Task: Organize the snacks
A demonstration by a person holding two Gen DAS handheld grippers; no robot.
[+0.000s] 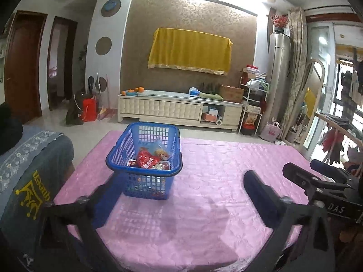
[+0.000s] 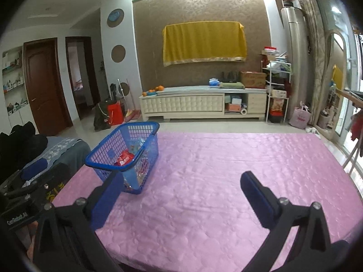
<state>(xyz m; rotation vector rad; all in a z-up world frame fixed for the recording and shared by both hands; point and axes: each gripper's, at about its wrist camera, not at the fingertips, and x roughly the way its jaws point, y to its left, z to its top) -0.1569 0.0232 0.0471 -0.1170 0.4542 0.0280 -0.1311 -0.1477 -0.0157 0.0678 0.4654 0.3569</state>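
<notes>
We see the blue basket (image 1: 145,158) sitting on the pink cloth-covered table (image 1: 215,181), near its far-left corner, w/ snack packs inside: a red packet (image 1: 147,159) on top, a clear bag w/ a yellow print (image 1: 162,153) just behind it, more wrappers showing thru the mesh lower down. The rest of the tabletop is bare pink cloth. Our left gripper (image 1: 179,195) hangs over the near edge, jaws wide apart, nothing between them; its left finger overlaps the basket's near-left corner in the left wrist view, contact unclear. Our right gripper (image 2: 179,195) is over the near edge too, to the right of the basket, jaws spread wide, holding nothing. A chair w/ a grey-blue cover (image 1: 34,165) stands at the table's left edge. Beyond the far edge: cream TV cabinet (image 2: 204,104) against the wall, yellow cloth (image 2: 204,42) hanging above it.
</notes>
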